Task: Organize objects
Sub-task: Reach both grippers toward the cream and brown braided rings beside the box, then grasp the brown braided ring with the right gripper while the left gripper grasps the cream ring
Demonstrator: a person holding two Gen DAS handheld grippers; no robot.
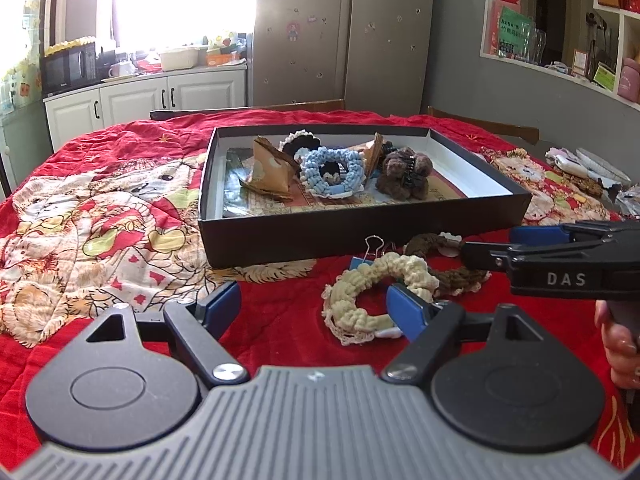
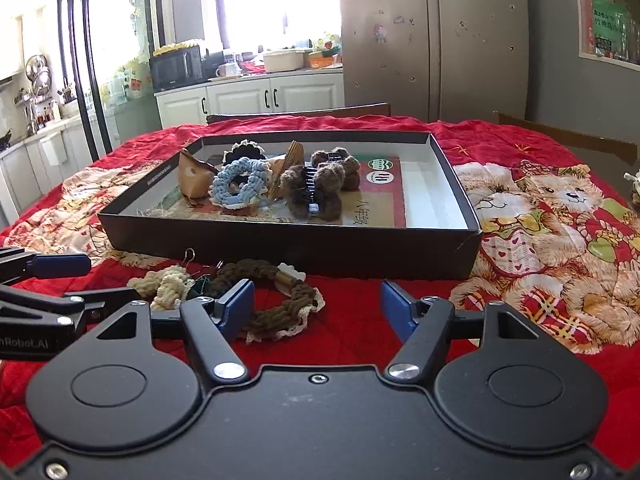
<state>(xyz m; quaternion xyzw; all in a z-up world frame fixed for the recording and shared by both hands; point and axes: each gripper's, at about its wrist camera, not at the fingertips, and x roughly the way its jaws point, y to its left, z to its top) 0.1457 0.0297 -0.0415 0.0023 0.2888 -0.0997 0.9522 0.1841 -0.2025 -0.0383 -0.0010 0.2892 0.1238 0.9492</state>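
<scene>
A cream crocheted scrunchie (image 1: 360, 292) lies on the red blanket in front of a shallow black box (image 1: 280, 236). My left gripper (image 1: 314, 304) is open just before it, its right finger (image 1: 404, 310) overlapping the ring. A brown scrunchie (image 2: 280, 304) lies beside the cream one (image 2: 168, 284). My right gripper (image 2: 316, 302) is open over it, the left finger (image 2: 238, 304) at its edge, pads not pressing. A blue binder clip (image 1: 368, 252) sits behind the cream ring. The box holds a blue scrunchie (image 1: 332, 172), a brown fuzzy hair claw (image 1: 404, 172) and brown paper packets (image 1: 268, 168).
A red blanket with bear prints (image 2: 560, 220) covers the table. More small items lie at the far right edge (image 1: 580, 168). Wooden chair backs (image 2: 300, 114) stand behind the table. A person's hand (image 1: 620, 344) holds the right gripper (image 1: 500, 246).
</scene>
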